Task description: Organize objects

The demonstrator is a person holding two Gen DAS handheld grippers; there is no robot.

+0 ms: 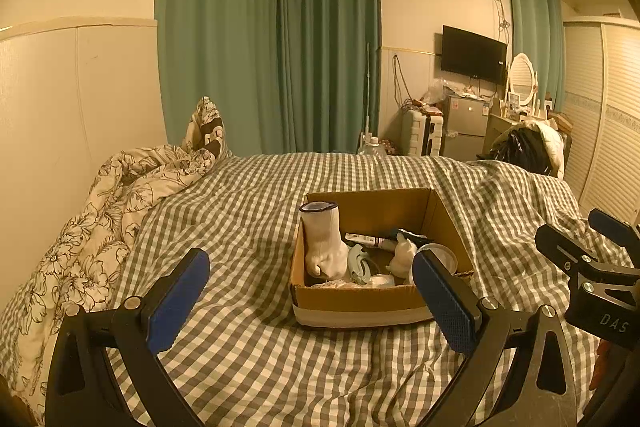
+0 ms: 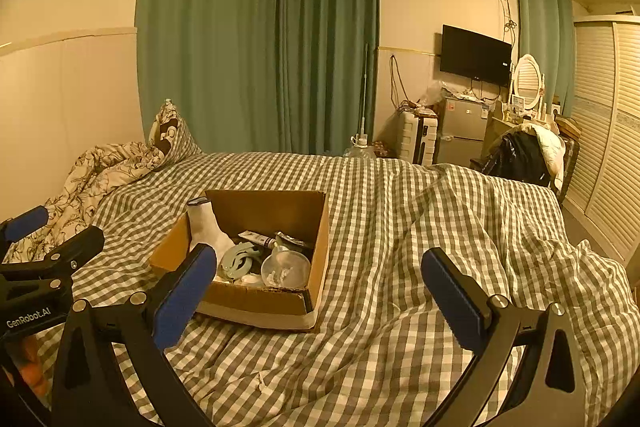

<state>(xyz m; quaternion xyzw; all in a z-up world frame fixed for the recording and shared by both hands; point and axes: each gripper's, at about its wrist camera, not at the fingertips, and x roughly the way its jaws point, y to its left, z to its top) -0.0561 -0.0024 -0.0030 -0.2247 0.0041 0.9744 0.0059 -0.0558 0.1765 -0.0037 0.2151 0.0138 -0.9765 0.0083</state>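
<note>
1. Status. My left tongs [image 1: 312,301] are spread wide and hold nothing; my right tongs [image 2: 320,301] are likewise spread wide and hold nothing. Both hover above the checked bedspread [image 2: 400,227], clear of it.

2. Location of the work. The cardboard box [image 1: 360,301] sits on the bed, at 12 o'clock from my left tongs and at 10 o'clock from my right tongs. Inside it: a white sock [image 1: 324,243] standing upright against the wall at 9 o'clock, a pale blue clip [image 1: 358,263], a tube [image 1: 368,239] lying near the far wall, a small white figurine [image 1: 402,257] and a clear round lid or dish [image 2: 286,263]. I judge that sorting has not begun.

3. Hazards.
- The box rests on soft, wrinkled bedding. A downward push on its rim may tip it or shift it.
- The contents overlap. Closing on the clip may also catch the lid or the sock.
- The sock is limp fabric and stands unsupported; a brush from a finger would likely topple it over the smaller items.
- My two tongs are near each other; reaching for the box together risks a collision.

4. Pose. Both tongs point forward, roughly level, fingers side by side horizontally. The right tongs appear at 3 o'clock in the left view
</note>
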